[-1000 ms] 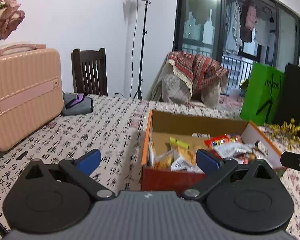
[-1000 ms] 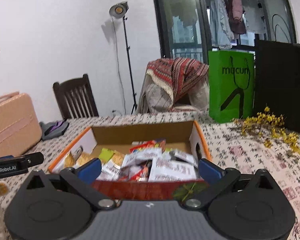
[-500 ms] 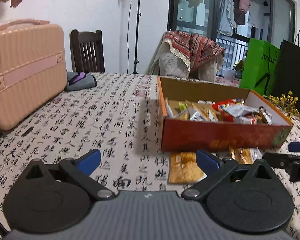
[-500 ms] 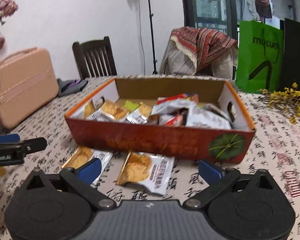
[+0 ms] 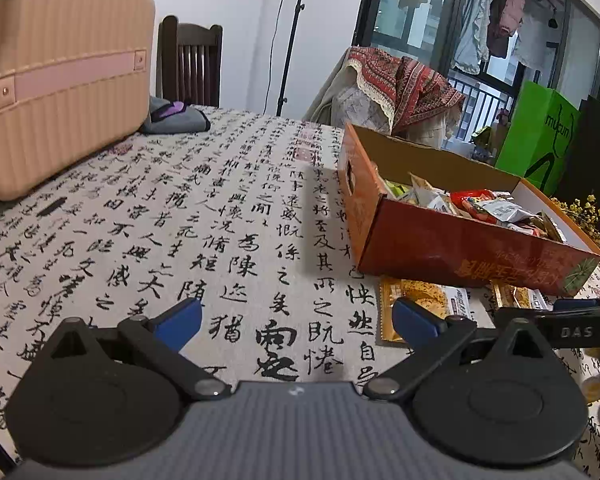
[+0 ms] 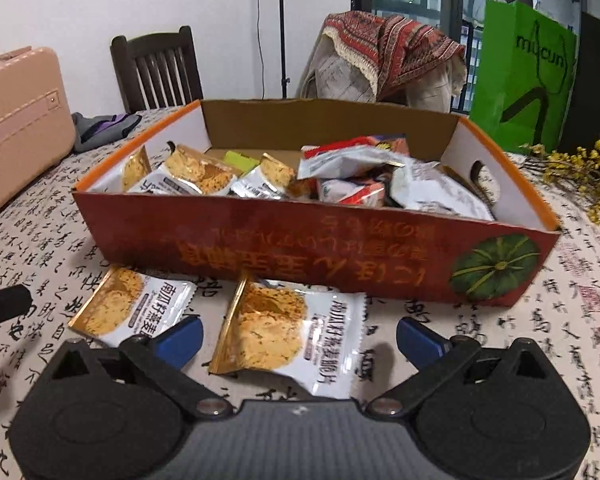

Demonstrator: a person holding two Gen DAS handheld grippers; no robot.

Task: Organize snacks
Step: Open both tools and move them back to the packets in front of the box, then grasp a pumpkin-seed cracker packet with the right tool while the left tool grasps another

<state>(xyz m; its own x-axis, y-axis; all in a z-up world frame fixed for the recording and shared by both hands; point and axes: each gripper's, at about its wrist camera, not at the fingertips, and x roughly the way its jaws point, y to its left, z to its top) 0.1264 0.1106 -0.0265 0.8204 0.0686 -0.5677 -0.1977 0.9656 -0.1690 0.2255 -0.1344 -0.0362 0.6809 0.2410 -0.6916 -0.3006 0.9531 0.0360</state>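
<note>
A red and orange cardboard box (image 6: 300, 240) holds several snack packets (image 6: 352, 168). Two gold and white cracker packets lie on the tablecloth in front of it: one on the left (image 6: 128, 308), one on the right (image 6: 288, 328). My right gripper (image 6: 298, 338) is open and empty, low over the right packet, which lies between its blue fingertips. My left gripper (image 5: 296, 322) is open and empty above the tablecloth, left of the box (image 5: 460, 244). The left packet (image 5: 424, 304) shows beside its right fingertip.
A pink suitcase (image 5: 56, 76) stands at the left of the table, with a grey pouch (image 5: 176, 116) behind it. A green bag (image 6: 524, 72) and yellow flowers (image 6: 580, 168) are at the back right. Chairs stand behind the table.
Both grippers have come down and back from above the box to the tablecloth in front of it. The two loose packets have come into view. Both stay open.
</note>
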